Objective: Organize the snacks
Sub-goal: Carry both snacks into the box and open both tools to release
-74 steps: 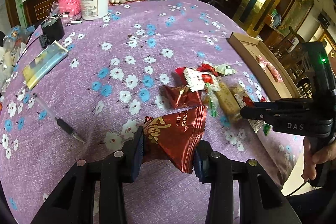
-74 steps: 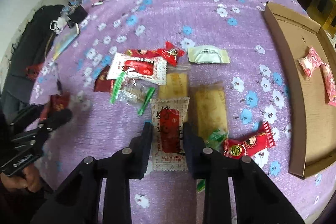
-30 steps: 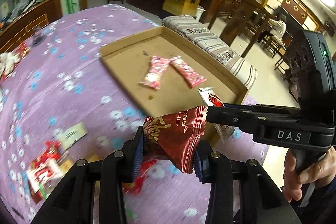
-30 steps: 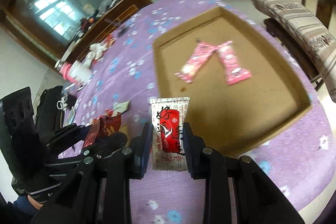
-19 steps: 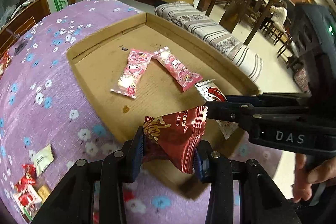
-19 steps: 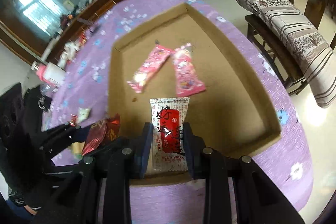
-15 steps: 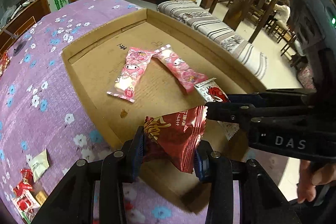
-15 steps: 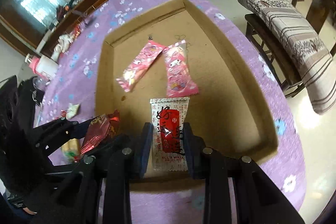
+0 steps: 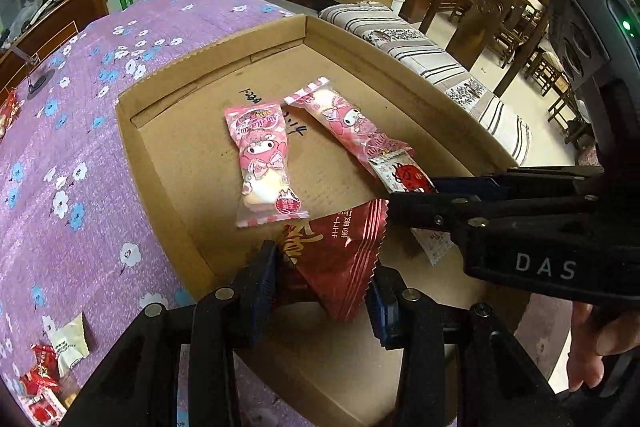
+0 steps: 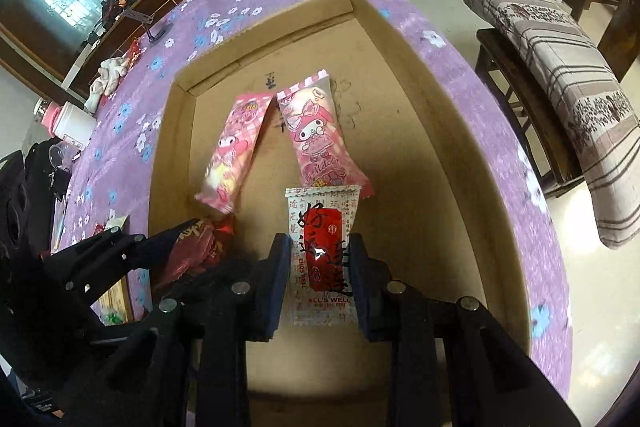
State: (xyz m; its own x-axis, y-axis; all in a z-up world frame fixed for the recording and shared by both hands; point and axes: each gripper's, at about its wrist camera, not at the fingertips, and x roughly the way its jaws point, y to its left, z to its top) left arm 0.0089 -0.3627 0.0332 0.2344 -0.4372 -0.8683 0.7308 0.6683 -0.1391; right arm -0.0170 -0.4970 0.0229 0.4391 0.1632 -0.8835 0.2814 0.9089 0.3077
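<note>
My left gripper is shut on a dark red snack packet and holds it over the near part of the shallow cardboard box. My right gripper is shut on a white packet with a red label, also over the box. In the left wrist view the right gripper reaches in from the right with the white packet. In the right wrist view the left gripper and its red packet sit at the lower left. Two pink snack packets lie in the box.
The box lies on a purple flowered tablecloth near the table's edge. Several loose snacks lie on the cloth at the lower left. A white jar stands far back. A striped bench and wooden chairs stand beyond the table.
Both grippers have moved from the snack pile to the box and then lower and further in over it, each still holding its packet.
</note>
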